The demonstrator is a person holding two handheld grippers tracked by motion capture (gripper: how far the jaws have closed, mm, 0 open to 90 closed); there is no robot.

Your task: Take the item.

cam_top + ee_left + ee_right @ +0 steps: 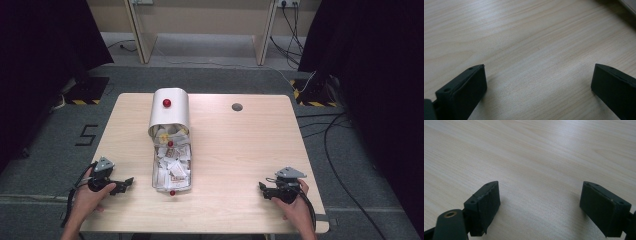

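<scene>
From the high view, both hands sit low at the near edge of the bench [235, 150], and nothing is in hand yet. The left tool [126, 183] rests near the left corner, pointing right towards the box [171, 175], near it but clearly apart. The right tool [262, 188] sits well over on the right side, pointing left, well apart from everything.

The box itself lies in the middle-left of the bench: a clear tray crammed with white paper packets, a small red knob at its near end and another further up among the packets. Its rounded lid [170, 112] lies at the far end, overlapping the tray, with its own red knob [166, 103] on top. Whether the lid is hinged or simply laid there, I cannot tell. A dark round grommet [237, 106] sits further back on the bench.

Over to the left gripper view: the left tool [537, 82] has its jaws spread wide, bare wood grain between them, nothing gripped. A pale edge shows in the upper right corner.

Right gripper view: the right tool [540, 200] is the same story, jaws wide apart over plain bench, empty.

My read: the work on the box hasn't begun. The approach, the grip and whatever follows are all still to come.
</scene>
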